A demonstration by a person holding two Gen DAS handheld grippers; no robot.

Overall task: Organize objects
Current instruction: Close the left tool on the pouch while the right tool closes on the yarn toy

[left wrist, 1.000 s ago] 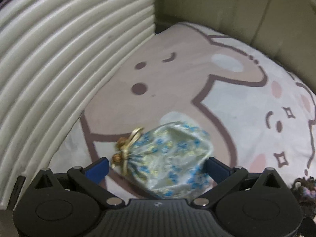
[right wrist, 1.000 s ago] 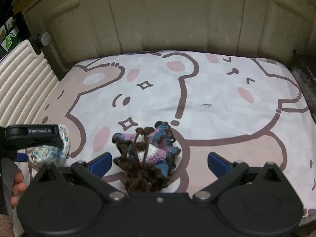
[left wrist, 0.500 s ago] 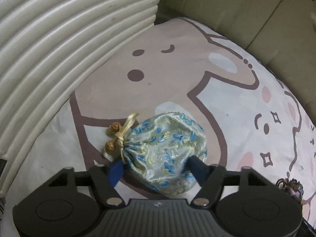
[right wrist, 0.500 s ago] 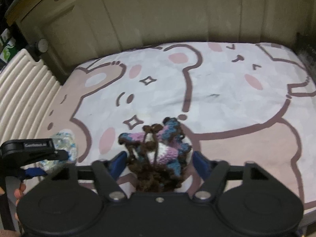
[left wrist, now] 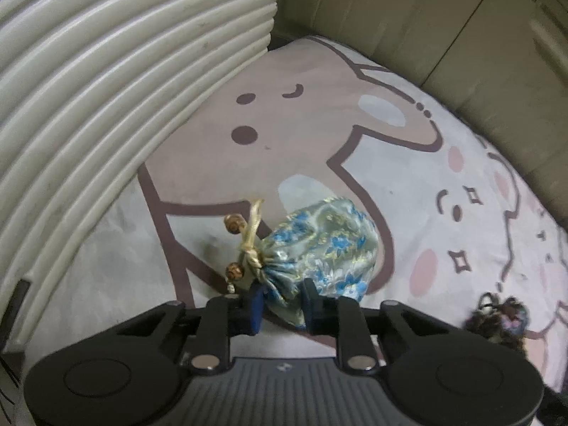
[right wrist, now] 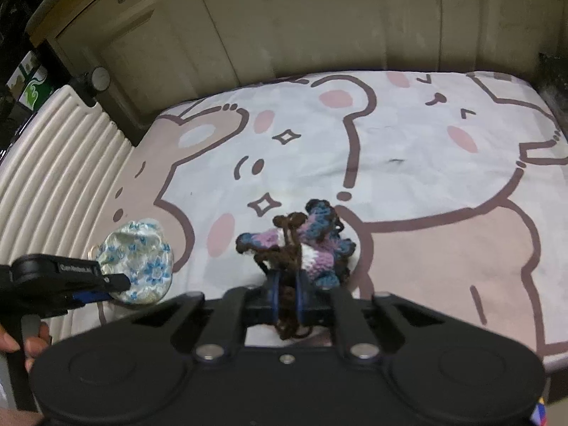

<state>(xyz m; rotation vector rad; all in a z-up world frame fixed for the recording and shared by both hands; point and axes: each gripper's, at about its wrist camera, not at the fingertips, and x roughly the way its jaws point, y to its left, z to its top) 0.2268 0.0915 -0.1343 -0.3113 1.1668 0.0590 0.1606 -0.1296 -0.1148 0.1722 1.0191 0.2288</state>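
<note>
A silver-blue brocade pouch (left wrist: 319, 245) with a gold cord and beads lies on the cartoon-print mat (left wrist: 301, 135). My left gripper (left wrist: 282, 303) is shut on the pouch's near end. The pouch also shows in the right wrist view (right wrist: 136, 255), with the left gripper (right wrist: 113, 284) beside it. A crocheted pouch (right wrist: 312, 245) of brown, purple, blue and white yarn sits mid-mat. My right gripper (right wrist: 287, 296) is shut on its brown yarn drawstring end. The crocheted pouch appears at the right edge of the left wrist view (left wrist: 500, 323).
A ribbed cream panel (left wrist: 106, 88) runs along the mat's left side. Beige cabinet doors (right wrist: 301, 25) stand behind the mat. A dark edge (right wrist: 553, 85) borders the far right. A hand (right wrist: 21, 337) holds the left gripper's handle.
Both grippers went from wide open to shut: the left closed on the brocade pouch, the right on the crocheted pouch. Both pouches now appear slightly lifted or shifted.
</note>
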